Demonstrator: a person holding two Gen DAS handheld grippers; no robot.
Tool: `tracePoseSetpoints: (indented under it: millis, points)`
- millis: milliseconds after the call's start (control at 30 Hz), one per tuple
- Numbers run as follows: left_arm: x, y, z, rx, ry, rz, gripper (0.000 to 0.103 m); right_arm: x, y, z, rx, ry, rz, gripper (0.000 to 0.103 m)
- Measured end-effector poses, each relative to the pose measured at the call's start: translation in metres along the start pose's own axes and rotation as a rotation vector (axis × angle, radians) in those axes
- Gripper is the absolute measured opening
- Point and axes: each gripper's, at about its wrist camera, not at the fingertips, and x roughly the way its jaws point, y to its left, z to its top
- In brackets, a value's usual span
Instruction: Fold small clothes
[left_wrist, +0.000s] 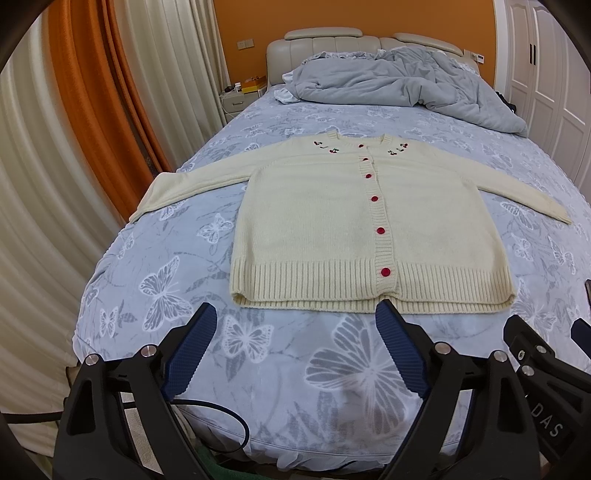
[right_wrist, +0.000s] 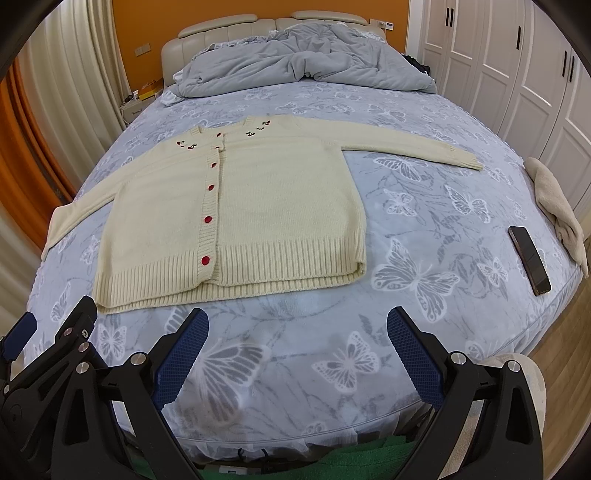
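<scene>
The bed (left_wrist: 155, 295) carried a cream cardigan (left_wrist: 351, 229) spread flat, buttoned, sleeves out, probably laid ready for folding. Near its hem the left hand-held gripper (left_wrist: 295, 314) and right hand-held gripper (right_wrist: 295, 317) hovered released, holding nothing.
</scene>
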Motion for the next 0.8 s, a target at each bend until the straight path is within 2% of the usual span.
tracePoseSetpoints:
  millis: [533, 600, 733, 800]
  points:
    - [0.007, 0.002, -0.006, 0.000, 0.024, 0.001, 0.085, 0.007, 0.000, -0.004, 0.002, 0.018, 0.010, 0.097]
    - [0.010, 0.002, -0.002, -0.001, 0.039, -0.010, 0.086, 0.013, -0.002, -0.004, 0.006, 0.034, 0.036, 0.097]
    - [0.015, 0.005, 0.001, -0.005, 0.052, -0.045, 0.091, 0.032, -0.025, 0.003, 0.046, 0.078, 0.174, 0.096]
    - [0.018, 0.005, 0.004, 0.003, 0.048, -0.046, 0.093, 0.043, -0.044, 0.014, 0.071, 0.075, 0.178, 0.096]
